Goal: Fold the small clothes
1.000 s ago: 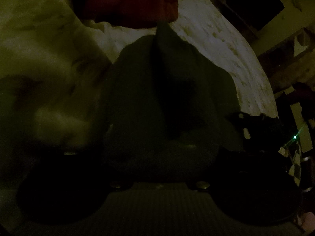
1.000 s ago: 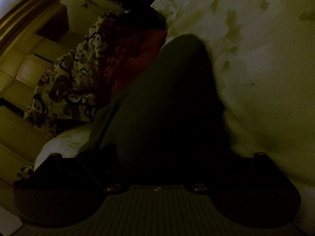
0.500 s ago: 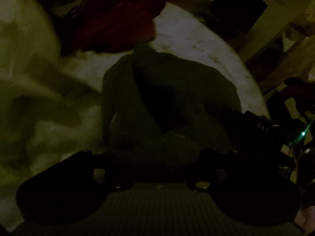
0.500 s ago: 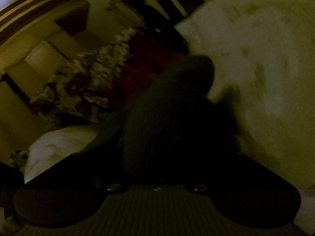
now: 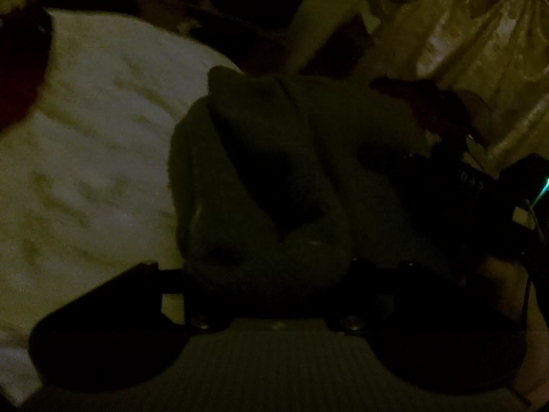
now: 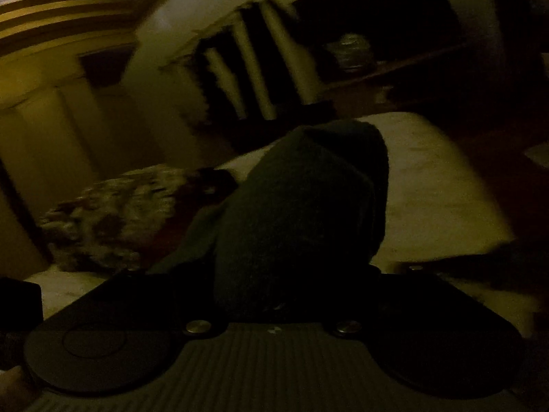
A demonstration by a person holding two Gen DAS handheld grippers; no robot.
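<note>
A dark green garment (image 5: 267, 178) is bunched up and lifted off the pale bed sheet (image 5: 85, 137). In the left wrist view my left gripper (image 5: 267, 267) is shut on its lower fold, and the fabric hides the fingertips. My right gripper's black body (image 5: 473, 185) shows at the right edge of the cloth. In the right wrist view the same garment (image 6: 302, 213) rises as a thick hump out of my right gripper (image 6: 291, 274), whose jaws stand wide around the bundle and are covered by it.
The room is very dim. A patterned cloth heap (image 6: 113, 213) lies on the bed (image 6: 429, 178) to the left, and a red cloth (image 5: 17, 68) lies at the far left. A shelf (image 6: 377, 51) and a curtain (image 5: 480, 34) stand beyond the bed.
Both grippers have risen and swung with the garment, so more of the room shows behind it. The left jaws have drawn in on the fabric, and the cloth has gathered into a tighter bundle.
</note>
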